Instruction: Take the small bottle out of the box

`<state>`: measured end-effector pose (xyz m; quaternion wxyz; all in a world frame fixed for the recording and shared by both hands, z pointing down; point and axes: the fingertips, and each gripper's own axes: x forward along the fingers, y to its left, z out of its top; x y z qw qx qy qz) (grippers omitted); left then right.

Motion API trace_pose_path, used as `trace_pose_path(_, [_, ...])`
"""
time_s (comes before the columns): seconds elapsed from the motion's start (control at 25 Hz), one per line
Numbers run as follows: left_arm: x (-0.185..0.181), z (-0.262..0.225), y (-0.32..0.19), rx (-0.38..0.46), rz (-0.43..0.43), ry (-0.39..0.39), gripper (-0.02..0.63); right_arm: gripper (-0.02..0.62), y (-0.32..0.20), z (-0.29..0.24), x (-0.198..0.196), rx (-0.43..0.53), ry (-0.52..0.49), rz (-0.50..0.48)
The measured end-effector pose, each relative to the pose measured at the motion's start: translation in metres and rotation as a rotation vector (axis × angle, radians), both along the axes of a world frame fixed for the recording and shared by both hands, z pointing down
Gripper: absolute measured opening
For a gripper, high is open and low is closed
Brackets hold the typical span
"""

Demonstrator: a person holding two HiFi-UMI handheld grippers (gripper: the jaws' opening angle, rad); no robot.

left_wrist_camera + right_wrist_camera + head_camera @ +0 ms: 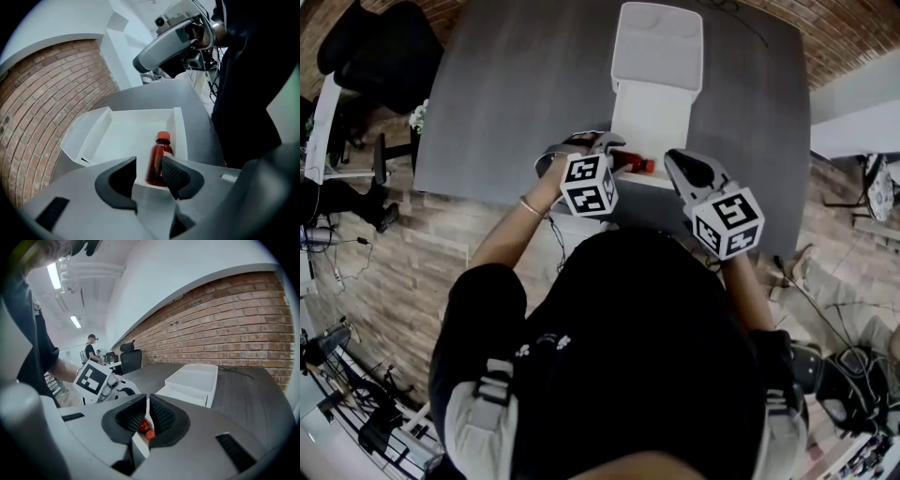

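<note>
On my left gripper [149, 165] the jaws stand wide open and hold nothing. The small bottle [159, 157] lies in the white box [124, 133], close beside one wall, with its red cap pointing away from me. The jaws of my right gripper [147, 417] are almost together and seem to pinch the thin box edge, steadying it on the worktop [197, 115]. I should go lower, straddle the bottle's body and not the cap, close gently, then lift straight.

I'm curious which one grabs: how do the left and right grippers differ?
The left gripper has jaws wide apart, not squeezing the bottle; the right gripper has jaws pinched on the box wall. The left gripper points down into the box; the right gripper points flatter across the table. Both are at the box.
</note>
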<state>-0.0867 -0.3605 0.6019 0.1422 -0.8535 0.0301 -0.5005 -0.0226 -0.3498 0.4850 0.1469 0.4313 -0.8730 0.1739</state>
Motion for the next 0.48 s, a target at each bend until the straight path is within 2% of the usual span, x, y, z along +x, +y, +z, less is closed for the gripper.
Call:
trace_pose_path(0.12, [0.004, 0.002, -0.003, -0.007, -0.008, 0.005, 0.163, 0.029, -0.001, 0.012, -0.012, 0.013, 0.104, -0.122])
trace_pose_path(0.24, [0.004, 0.001, -0.008, -0.013, -0.026, 0.013, 0.163, 0.04, 0.002, 0.027, -0.023, -0.032, 0.199, -0.235])
trace_pose_path(0.48, [0.005, -0.002, -0.014, -0.021, -0.069, 0.036, 0.163, 0.135, 0.004, 0.07, -0.043, -0.099, 0.357, -0.453])
